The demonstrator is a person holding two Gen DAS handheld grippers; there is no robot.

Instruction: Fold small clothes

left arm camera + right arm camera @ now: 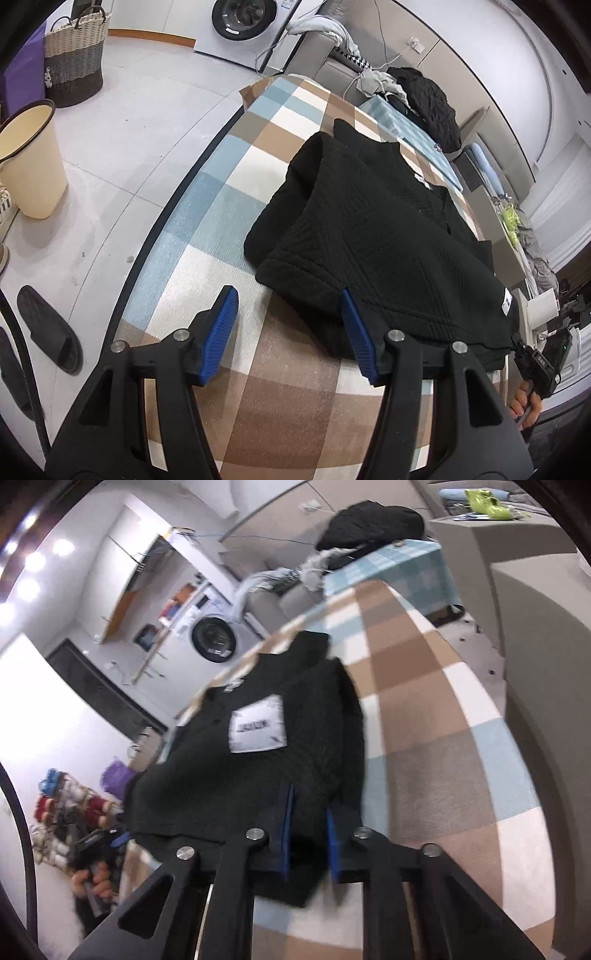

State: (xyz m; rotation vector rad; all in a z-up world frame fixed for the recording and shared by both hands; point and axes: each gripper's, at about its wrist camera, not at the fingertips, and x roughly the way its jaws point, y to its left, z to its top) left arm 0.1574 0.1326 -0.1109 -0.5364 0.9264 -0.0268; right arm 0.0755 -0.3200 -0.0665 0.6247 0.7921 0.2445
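Black knit garment [258, 760] blurred, right gripper [309, 834] hides its hem

No lettering reads clearly here. The white label [258, 724] on the black sweater [258, 768] carries one dark printed line, too blurred to make out; its smaller hem tag [506, 302] stays illegible.

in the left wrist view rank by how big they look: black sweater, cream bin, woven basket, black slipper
1. black sweater, by far the largest
2. cream bin and woven basket look about alike; the basket stands farther off, so no ranking
3. black slipper, smallest
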